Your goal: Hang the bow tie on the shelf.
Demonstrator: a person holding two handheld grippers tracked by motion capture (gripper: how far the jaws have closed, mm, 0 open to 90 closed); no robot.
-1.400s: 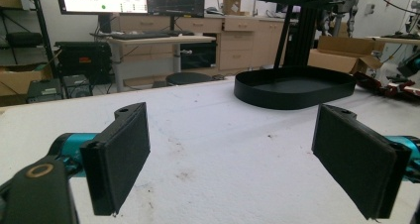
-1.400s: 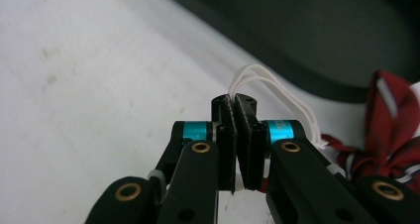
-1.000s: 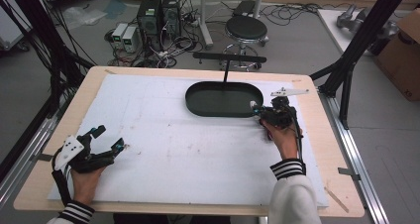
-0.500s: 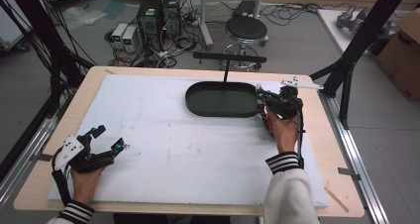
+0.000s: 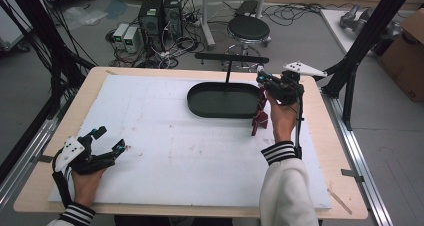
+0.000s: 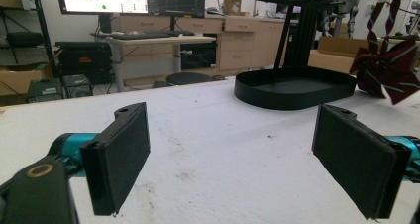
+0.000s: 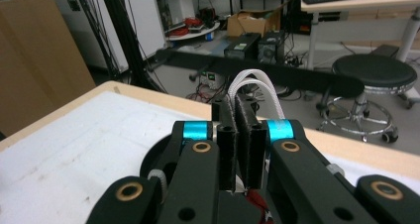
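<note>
The right gripper [image 5: 262,79] has its jaws clamped on a white loop [image 7: 252,87], and a red striped bow tie [image 5: 259,117] dangles below it, just off the right end of the black tray [image 5: 200,106]. Behind the tray stands a black rack with a crossbar [image 5: 231,59]. My guess is the tie is headed for that bar. To do it well, carry the loop high enough that the hanging fabric clears the tray's rim, bring the loop over the end of the bar, and let go only once the loop sits on it.

The left gripper [image 5: 107,138] rests low at the near left of the tabletop [image 5: 150,161], jaws spread wide with nothing between them.

The right gripper view gives the close-up: the two pads pinched together on the white band, the bar [image 7: 257,75] right ahead. The high view hides that pinch. The left gripper view shows the tie [image 6: 386,70] from the side, hanging clear above the tabletop beside the tray [image 6: 294,87].
</note>
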